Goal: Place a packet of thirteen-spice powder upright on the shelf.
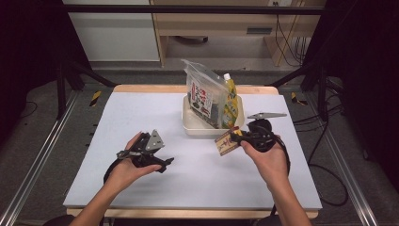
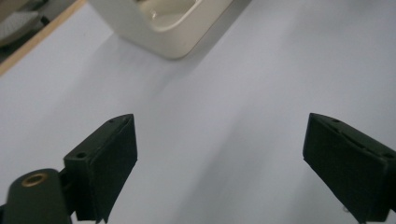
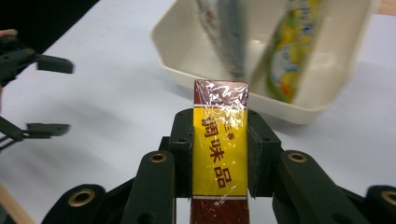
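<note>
Here the right claw [image 3: 219, 154] is clamped on a small flat packet [image 3: 219, 158], wrapped in shiny film, with a yellow middle band of red characters and dark red ends. In the right claw view the packet's long axis runs straight out along the jaws, its far end pointing toward the cream tub [image 3: 322, 100]; both pads press its long sides. In the high view the packet [image 1: 227, 142] is lifted off the tabletop [image 1: 141, 113], just in front of the tub's near wall, sticking out of the right claw [image 1: 235, 138] toward the left and slightly tilted.

The left claw [image 2: 219, 163] stands wide open with nothing between its jaws, bare tabletop beneath them. In the high view it [image 1: 164, 162] sits in the left hand [image 1: 127, 167] low over the tabletop, well apart from the packet and the tub.

The pale tabletop has a wooden edge showing at front and back. A broad bare stretch lies between the two hands and across the whole left half; the tub [image 1: 190, 127] stands right of centre toward the far edge.

Inside the tub stand a clear pouch [image 1: 203, 94] with red and dark printing, upright and leaning, and beside it on the right a yellow-green pouch [image 1: 230, 106] with a white cap.
</note>
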### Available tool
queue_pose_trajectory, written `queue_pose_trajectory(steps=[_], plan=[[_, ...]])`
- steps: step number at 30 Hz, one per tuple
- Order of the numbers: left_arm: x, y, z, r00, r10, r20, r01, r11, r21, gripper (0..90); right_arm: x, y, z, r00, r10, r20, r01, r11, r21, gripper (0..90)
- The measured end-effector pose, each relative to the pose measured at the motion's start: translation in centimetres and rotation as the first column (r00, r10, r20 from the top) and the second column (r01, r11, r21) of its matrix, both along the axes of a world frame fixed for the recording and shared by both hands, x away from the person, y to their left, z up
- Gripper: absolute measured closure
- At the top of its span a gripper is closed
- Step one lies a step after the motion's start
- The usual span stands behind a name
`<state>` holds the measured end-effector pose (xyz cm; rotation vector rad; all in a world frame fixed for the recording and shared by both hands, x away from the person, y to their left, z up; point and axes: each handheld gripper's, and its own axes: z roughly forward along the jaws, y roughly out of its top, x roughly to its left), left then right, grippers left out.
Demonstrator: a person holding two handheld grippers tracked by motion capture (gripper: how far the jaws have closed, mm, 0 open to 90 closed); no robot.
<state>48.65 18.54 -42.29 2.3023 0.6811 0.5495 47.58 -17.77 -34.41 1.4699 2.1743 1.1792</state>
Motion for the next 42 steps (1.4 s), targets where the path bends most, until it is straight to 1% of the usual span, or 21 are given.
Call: queue_pose_trajectory(steps=[1,2,5,7,11,15,17,18,21,23,26,29,30,31,33,35,36,39,40,41,42], plan=[[0.3,1.1,-0.6,0.9992,0.035,-0.016,-0.036,0.9993,-0.011,7.3,0.1,-1.0,0.2,0.9997,-0.026,-0.001,0.026,0.9995,-0.016,68.5],[0.4,1.6,-0.8,0.9985,0.048,-0.027,-0.049,0.9987,-0.016,7.4,0.1,-1.4,0.3,0.9993,-0.037,0.000,0.037,0.9989,-0.027,68.5],[0.4,2.8,-1.3,0.9964,0.075,-0.039,-0.076,0.9971,-0.010,7.1,0.6,-2.5,0.7,0.9968,-0.079,0.008,0.079,0.9952,-0.057,68.6],[0.2,3.4,-1.5,0.9952,0.092,-0.034,-0.092,0.9957,-0.011,7.1,1.1,-3.1,1.1,0.9945,-0.104,0.011,0.104,0.9920,-0.071,68.6],[0.0,4.2,-1.7,0.9931,0.112,-0.033,-0.113,0.9932,-0.026,7.1,2.1,-4.1,2.2,0.9882,-0.151,0.022,0.153,0.9851,-0.080,68.5],[-0.1,4.3,-1.9,0.9926,0.116,-0.036,-0.117,0.9927,-0.028,7.1,3.4,-4.5,3.6,0.9810,-0.191,0.034,0.193,0.9776,-0.084,68.5],[-0.1,4.3,-1.9,0.9927,0.115,-0.036,-0.117,0.9928,-0.028,7.2,3.8,-4.4,3.9,0.9796,-0.197,0.040,0.200,0.9760,-0.087,68.5],[-0.1,4.2,-1.8,0.9933,0.111,-0.032,-0.112,0.9933,-0.027,7.2,4.5,-4.2,4.6,0.9766,-0.210,0.046,0.214,0.9726,-0.092,68.5],[-0.2,4.1,-1.9,0.9934,0.111,-0.029,-0.112,0.9934,-0.025,7.3,5.7,-3.5,5.4,0.9747,-0.217,0.053,0.222,0.9702,-0.098,68.5],[-0.2,4.0,-2.0,0.9939,0.105,-0.034,-0.106,0.9942,-0.019,7.4,6.6,-2.9,5.7,0.9725,-0.225,0.061,0.230,0.9676,-0.103,68.5],[-0.2,4.0,-2.2,0.9942,0.101,-0.039,-0.101,0.9948,-0.014,7.5,8.1,-2.2,5.9,0.9668,-0.246,0.069,0.253,0.9612,-0.111,68.4],[-0.2,3.9,-2.3,0.9944,0.097,-0.043,-0.097,0.9952,-0.009,7.5,9.5,-1.8,5.7,0.9632,-0.263,0.057,0.267,0.9591,-0.093,68.4],[-0.2,3.9,-2.3,0.9944,0.097,-0.043,-0.097,0.9952,-0.009,7.7,9.5,-1.8,5.7,0.9632,-0.263,0.057,0.267,0.9591,-0.093,68.4],[-0.2,3.8,-2.4,0.9942,0.096,-0.049,-0.097,0.9953,-0.009,7.7,10.3,-1.5,5.7,0.9605,-0.275,0.046,0.278,0.9568,-0.086,68.4],[-0.2,3.7,-2.5,0.9945,0.091,-0.051,-0.091,0.9958,-0.002,7.7,10.9,-1.3,5.6,0.9578,-0.285,0.035,0.287,0.9544,-0.082,68.4],[-0.3,3.6,-2.5,0.9945,0.092,-0.050,-0.092,0.9957,0.002,7.8,11.2,-1.1,5.5,0.9579,-0.285,0.039,0.287,0.9538,-0.089,68.4],[-0.3,3.5,-2.7,0.9949,0.086,-0.052,-0.086,0.9963,0.006,7.8,11.6,-0.7,5.2,0.9572,-0.288,0.028,0.289,0.9521,-0.099,68.4],[-0.3,3.4,-2.7,0.9952,0.085,-0.050,-0.084,0.9964,0.011,8.0,11.9,-0.3,4.8,0.9570,-0.290,0.019,0.290,0.9507,-0.111,68.4],[-0.3,3.4,-2.7,0.9954,0.079,-0.054,-0.079,0.9968,0.013,7.9,12.2,-0.1,4.4,0.9565,-0.291,0.023,0.291,0.9484,-0.125,68.4],[-0.3,3.3,-2.8,0.9954,0.078,-0.054,-0.078,0.9969,0.014,7.9,12.3,0.0,4.2,0.9537,-0.301,0.012,0.300,0.9460,-0.123,68.4],[-0.3,3.3,-2.8,0.9954,0.078,-0.055,-0.077,0.9969,0.014,7.9,12.5,0.1,4.0,0.9540,-0.300,0.013,0.299,0.9454,-0.130,68.4]])
